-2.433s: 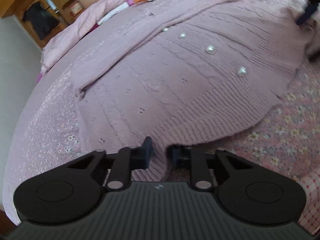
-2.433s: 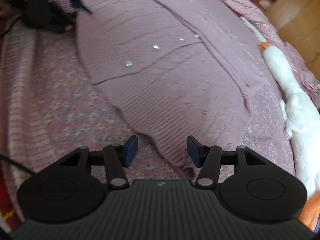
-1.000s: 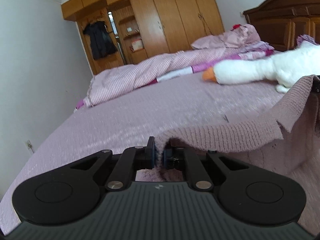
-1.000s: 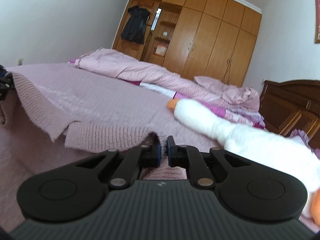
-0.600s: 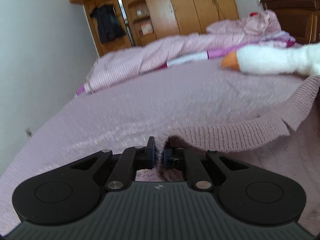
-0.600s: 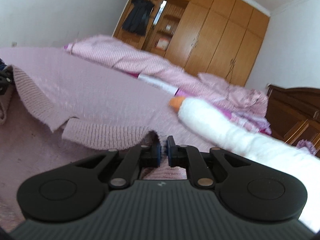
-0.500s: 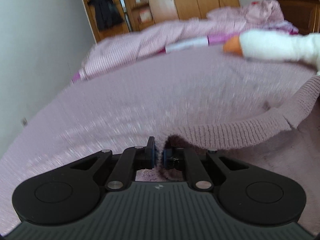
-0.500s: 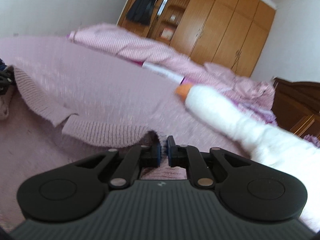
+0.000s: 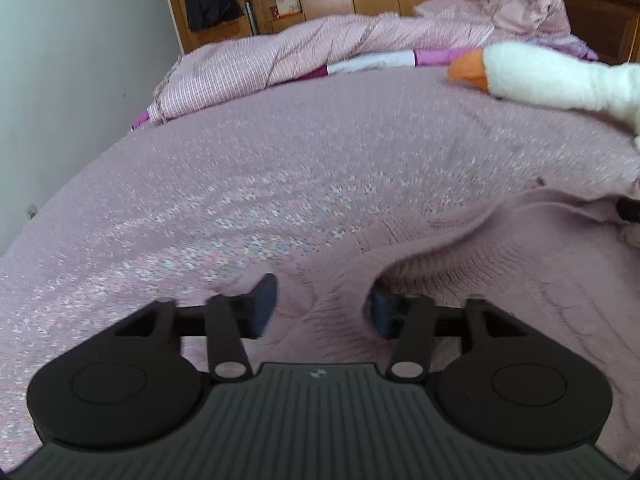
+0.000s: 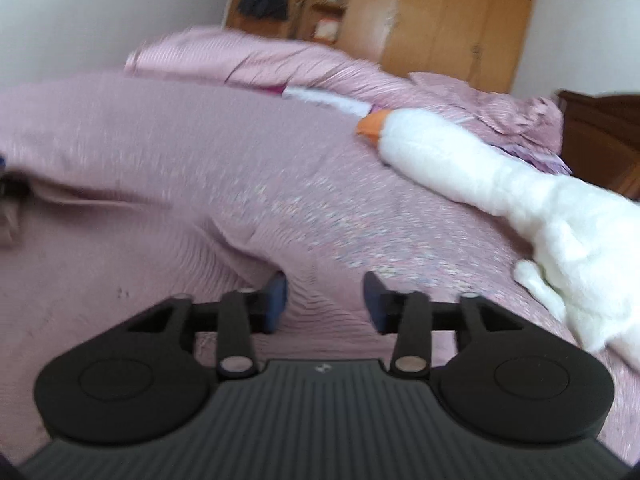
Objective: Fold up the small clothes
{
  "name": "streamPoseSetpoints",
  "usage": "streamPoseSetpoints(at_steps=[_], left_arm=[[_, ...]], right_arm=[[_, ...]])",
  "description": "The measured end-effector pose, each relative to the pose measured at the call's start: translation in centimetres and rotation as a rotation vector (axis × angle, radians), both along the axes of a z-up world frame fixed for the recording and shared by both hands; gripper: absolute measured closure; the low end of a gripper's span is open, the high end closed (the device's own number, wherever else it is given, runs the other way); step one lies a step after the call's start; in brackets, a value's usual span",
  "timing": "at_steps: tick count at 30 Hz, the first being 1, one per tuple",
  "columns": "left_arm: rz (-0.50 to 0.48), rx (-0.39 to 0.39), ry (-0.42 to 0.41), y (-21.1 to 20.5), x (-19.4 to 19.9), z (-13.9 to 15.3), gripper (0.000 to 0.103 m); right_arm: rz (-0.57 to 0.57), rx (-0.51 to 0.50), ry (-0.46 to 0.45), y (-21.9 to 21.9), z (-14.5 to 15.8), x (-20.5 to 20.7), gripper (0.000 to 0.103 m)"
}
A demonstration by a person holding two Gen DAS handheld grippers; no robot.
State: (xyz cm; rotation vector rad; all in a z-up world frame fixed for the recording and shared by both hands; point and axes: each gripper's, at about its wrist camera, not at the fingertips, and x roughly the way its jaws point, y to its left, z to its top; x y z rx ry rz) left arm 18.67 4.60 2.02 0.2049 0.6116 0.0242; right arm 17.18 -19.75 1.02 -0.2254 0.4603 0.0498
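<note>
A mauve knit cardigan lies on the pink bedspread, its ribbed hem folded over the body. My left gripper is open, with the hem corner lying slack between its fingers. In the right wrist view the same cardigan spreads to the left. My right gripper is open too, and a fold of the knit rests between its fingers without being pinched. A dark bit of the other gripper shows at each view's edge.
A white plush goose with an orange beak lies on the bed to the right. A rumpled pink striped duvet is piled along the far side. Wooden wardrobes and a dark headboard stand behind.
Both grippers carried the hem up and over, lowered it onto the bed, then went from shut to open, letting the knit go. The cardigan now lies folded.
</note>
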Motion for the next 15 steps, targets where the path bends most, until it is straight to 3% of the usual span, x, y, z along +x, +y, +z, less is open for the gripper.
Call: streamPoseSetpoints(at_steps=[6,15], left_arm=[[-0.027,-0.024,-0.027,1.6,-4.0,1.8,0.026],[-0.082,0.005,0.006,2.4,-6.0,1.0,0.024]], right_arm=[[0.008,0.075,-0.005,-3.4,1.2,-2.7,0.053],[0.107,0.014,0.050,-5.0,0.4,-4.0,0.053]])
